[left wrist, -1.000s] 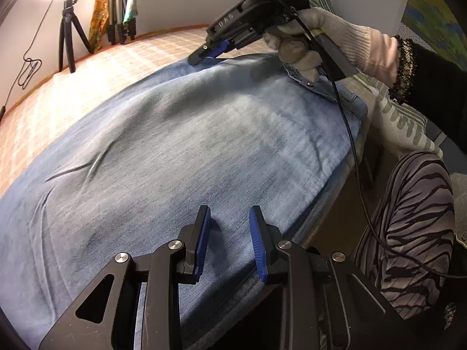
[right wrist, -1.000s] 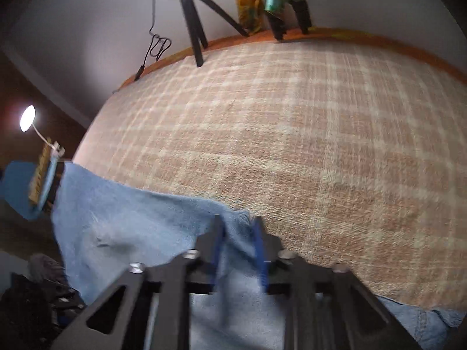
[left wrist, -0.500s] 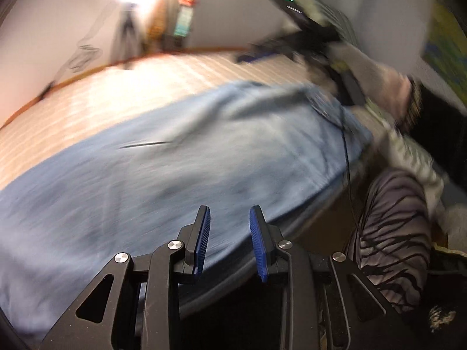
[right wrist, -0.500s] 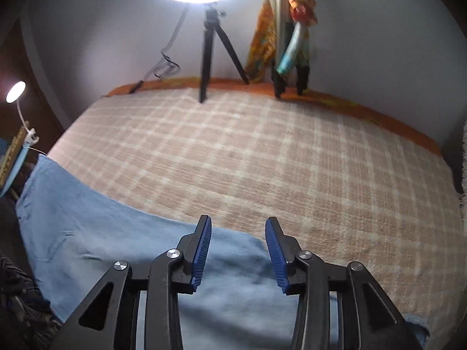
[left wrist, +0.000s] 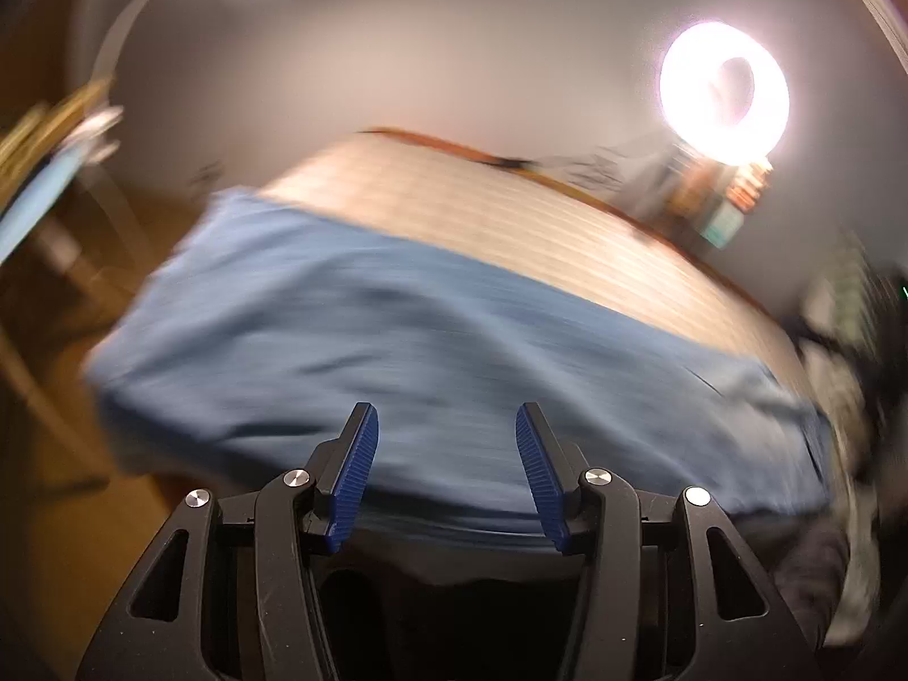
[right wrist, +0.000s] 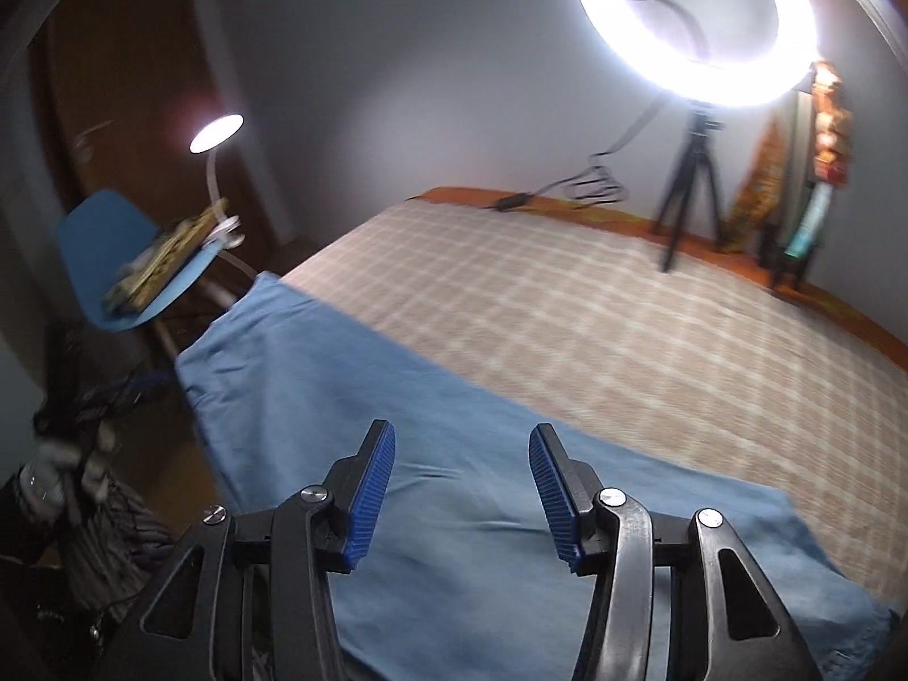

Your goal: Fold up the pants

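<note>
Light blue denim pants (right wrist: 397, 408) lie flat and long along the near edge of a bed with a beige checked cover (right wrist: 596, 306). They also show, blurred, in the left wrist view (left wrist: 425, 352). My left gripper (left wrist: 442, 454) is open and empty, above the pants' near edge. My right gripper (right wrist: 459, 471) is open and empty, held above the pants.
A ring light (right wrist: 698, 22) on a tripod (right wrist: 692, 193) stands at the bed's far edge. A blue chair (right wrist: 142, 261) with a clip lamp (right wrist: 218, 130) stands off the bed's left end. The person's gloved left hand (right wrist: 62, 465) shows at the lower left.
Both grippers opened wide and lifted away from the pants. Both views swung left along the bed; the right gripper let go of the fabric it was on.
</note>
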`<act>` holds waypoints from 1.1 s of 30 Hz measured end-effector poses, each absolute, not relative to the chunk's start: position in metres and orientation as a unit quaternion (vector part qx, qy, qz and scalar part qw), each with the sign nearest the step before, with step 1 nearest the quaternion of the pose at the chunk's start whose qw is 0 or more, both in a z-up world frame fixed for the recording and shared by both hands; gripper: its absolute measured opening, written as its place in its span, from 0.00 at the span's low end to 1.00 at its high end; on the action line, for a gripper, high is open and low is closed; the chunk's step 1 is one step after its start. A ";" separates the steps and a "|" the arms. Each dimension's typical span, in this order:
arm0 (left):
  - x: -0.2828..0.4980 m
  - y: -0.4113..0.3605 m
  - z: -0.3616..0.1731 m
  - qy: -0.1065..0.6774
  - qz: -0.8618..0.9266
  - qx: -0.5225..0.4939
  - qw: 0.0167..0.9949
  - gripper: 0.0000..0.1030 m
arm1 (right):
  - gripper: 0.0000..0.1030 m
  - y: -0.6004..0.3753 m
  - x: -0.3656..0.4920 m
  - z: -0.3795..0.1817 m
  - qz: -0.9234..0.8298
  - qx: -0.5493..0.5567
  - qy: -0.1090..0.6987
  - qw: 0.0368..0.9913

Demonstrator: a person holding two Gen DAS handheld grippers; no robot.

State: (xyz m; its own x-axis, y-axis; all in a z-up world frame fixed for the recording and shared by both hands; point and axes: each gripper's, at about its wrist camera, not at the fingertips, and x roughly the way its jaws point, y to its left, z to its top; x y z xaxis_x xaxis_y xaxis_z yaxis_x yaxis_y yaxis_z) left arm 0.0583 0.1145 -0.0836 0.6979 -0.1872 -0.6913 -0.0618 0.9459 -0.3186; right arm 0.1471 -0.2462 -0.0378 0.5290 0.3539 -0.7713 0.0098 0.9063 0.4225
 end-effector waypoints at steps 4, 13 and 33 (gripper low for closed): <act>0.056 0.198 -0.117 0.396 0.037 -0.286 0.872 0.48 | 0.51 -0.178 0.158 -0.042 0.177 0.143 0.488 0.843; 0.059 0.284 -0.170 0.374 0.094 -0.445 0.808 0.48 | 0.50 -0.060 0.160 -0.061 0.301 0.050 0.510 0.805; 0.070 0.288 -0.167 0.371 0.127 -0.397 0.830 0.07 | 0.40 -0.004 0.179 -0.099 0.322 -0.051 0.552 0.768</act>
